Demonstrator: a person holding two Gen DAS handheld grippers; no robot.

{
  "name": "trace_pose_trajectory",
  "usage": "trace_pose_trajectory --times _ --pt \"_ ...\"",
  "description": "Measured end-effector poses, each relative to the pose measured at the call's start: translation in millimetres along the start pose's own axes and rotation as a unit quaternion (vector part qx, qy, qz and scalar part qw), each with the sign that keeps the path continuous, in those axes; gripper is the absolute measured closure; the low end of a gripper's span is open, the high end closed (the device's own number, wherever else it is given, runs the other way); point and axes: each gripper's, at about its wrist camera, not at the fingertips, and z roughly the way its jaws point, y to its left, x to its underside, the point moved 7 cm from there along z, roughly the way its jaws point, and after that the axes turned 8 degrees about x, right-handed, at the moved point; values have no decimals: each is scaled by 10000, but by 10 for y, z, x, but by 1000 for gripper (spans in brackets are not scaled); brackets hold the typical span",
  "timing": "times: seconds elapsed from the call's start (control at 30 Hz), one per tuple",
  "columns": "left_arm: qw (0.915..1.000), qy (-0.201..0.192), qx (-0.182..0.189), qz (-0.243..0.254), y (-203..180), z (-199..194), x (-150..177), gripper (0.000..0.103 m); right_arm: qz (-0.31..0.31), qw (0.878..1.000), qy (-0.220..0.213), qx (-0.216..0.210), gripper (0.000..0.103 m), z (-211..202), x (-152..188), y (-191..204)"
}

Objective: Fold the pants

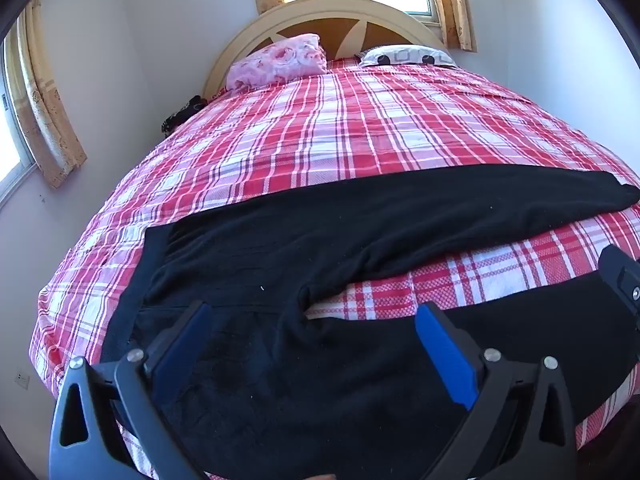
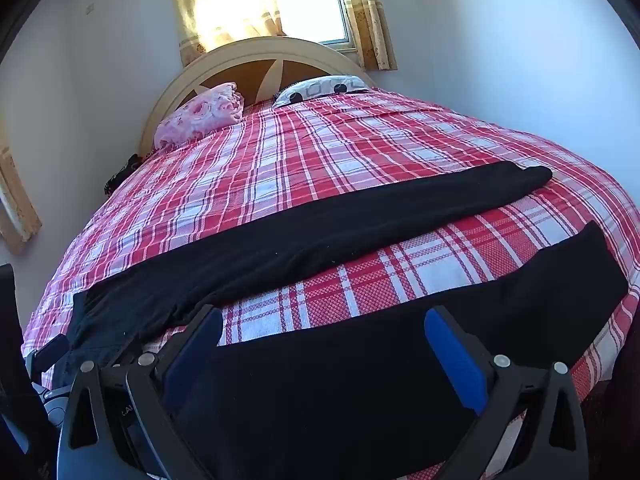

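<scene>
I had not yet made a single fold. The black pants (image 1: 360, 216) lay spread flat across the near end of the bed, on the red and white plaid cover (image 1: 320, 128), with both legs open in a V and a wedge of plaid showing between them. In my left view the waistband (image 1: 136, 280) sat at about nine o'clock, the far leg ran off toward three o'clock, and the near leg passed under my tool toward four o'clock.

My left gripper (image 1: 314, 332) hovered over the seat and crotch of the pants with its blue-padded fingers spread wide and nothing pinched between them. My right gripper (image 2: 324, 340) hung over the near leg (image 2: 400, 360), likewise wide apart and holding nothing; whether its pads touched the cloth I could not tell.

At twelve o'clock the pink floral pillow (image 2: 204, 114) and a patterned one (image 2: 324, 86) rested against the headboard (image 2: 256, 52), well apart from the work.

As I judged it, everything remained: bringing one leg over the other, then folding the length down, with the legs' ends likely to slip or bunch.
</scene>
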Motion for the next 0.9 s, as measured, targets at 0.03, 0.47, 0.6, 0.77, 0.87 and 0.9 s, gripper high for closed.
trace_pose_trajectory --times 0.03,0.47,0.6,0.77,0.87,0.9 --pt "10000 2 21 -14 0 -3 0 0 -4 10000 3 7 1 -1 1 0" --pt "9999 52 91 -64 15 -27 29 0 -18 10000 -36 13 1 -60 -7 18" --pt "9999 79 106 -59 21 -18 40 0 9 10000 -27 28 1 -62 8 -14" --pt "9999 92 117 -63 10 -9 55 0 22 10000 17 50 1 -32 25 -13" --pt "9998 111 124 -51 -7 0 71 0 21 10000 22 48 1 -28 27 -12" --pt "9999 114 118 -44 -10 2 70 0 24 10000 29 47 1 -23 29 -14"
